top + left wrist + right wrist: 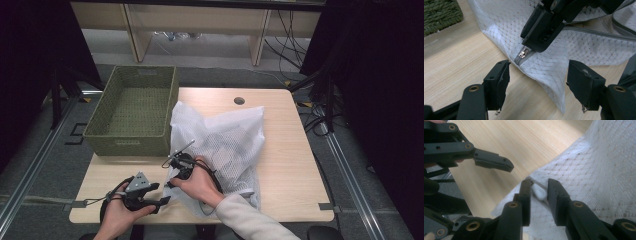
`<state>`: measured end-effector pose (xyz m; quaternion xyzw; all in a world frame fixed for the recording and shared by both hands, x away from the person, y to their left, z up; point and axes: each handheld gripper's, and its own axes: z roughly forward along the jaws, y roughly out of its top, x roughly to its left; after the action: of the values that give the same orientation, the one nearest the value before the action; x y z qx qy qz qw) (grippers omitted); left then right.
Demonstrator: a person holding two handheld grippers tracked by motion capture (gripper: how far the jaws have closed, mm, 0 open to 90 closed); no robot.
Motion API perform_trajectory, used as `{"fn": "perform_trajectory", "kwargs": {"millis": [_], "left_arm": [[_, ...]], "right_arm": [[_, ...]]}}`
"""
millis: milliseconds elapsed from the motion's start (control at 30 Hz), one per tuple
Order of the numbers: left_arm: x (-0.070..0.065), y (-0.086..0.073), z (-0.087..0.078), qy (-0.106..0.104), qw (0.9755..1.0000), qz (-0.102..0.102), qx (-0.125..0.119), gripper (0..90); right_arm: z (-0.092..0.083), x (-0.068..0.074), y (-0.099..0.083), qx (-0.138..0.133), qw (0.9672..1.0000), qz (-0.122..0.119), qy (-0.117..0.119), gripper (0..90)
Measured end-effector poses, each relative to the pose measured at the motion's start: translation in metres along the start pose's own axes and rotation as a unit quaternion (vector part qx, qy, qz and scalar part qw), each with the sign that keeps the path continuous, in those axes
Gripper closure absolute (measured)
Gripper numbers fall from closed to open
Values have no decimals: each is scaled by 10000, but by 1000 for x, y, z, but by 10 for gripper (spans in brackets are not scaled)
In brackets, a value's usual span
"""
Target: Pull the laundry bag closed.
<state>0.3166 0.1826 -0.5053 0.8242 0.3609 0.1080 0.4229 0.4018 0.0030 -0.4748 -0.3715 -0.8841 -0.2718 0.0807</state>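
A white mesh laundry bag lies crumpled across the middle of the wooden table. Its zipper end sits at the near left corner, where the metal slider shows. My right gripper reaches down onto that corner. In the right gripper view its jaws stand close together, with the white zipper pull pinched between the pads. My left gripper rests low beside the corner, open, with nothing between its jaws; the bag's edge lies just ahead of them.
A green woven basket stands at the far left of the table, touching the bag's left side. A round cable hole is near the far edge. Bare wood lies to the right of the bag and along the near left edge.
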Motion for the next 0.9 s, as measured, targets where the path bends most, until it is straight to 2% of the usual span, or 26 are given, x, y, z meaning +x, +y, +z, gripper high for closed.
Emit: {"fn": "perform_trajectory", "kwargs": {"millis": [67,100,300,333,467,567,633,800,833,867,900], "left_arm": [[1,0,0,-47,10000,0,40,343],[1,0,-1,-43,9999,53,97,343],[1,0,-1,6,10000,50,62,343],[0,0,0,-20,10000,-12,18,343],[0,0,-1,5,10000,52,61,343],[0,-1,1,-10,10000,-18,-10,343],[0,-1,1,-3,10000,11,12,343],[1,-1,1,-16,10000,29,51,346],[0,-1,1,-15,10000,-53,50,346],[2,0,0,-58,9999,5,141,347],[2,-1,1,-8,10000,44,80,348]], "right_arm": [[0,0,0,-13,10000,15,6,759],[1,-1,1,-4,10000,-63,22,777],[0,0,1,15,10000,-71,12,796],[0,0,1,5,10000,-67,22,796],[1,1,2,27,10000,3,17,792],[3,1,2,4,10000,-48,37,800],[3,1,2,1,9999,-66,79,819],[0,4,4,-22,9999,-108,-3,863],[-1,5,4,20,9999,-105,-32,864],[-2,4,4,-7,9998,-190,-47,865],[-3,5,4,10,9998,-188,-33,865]]}}
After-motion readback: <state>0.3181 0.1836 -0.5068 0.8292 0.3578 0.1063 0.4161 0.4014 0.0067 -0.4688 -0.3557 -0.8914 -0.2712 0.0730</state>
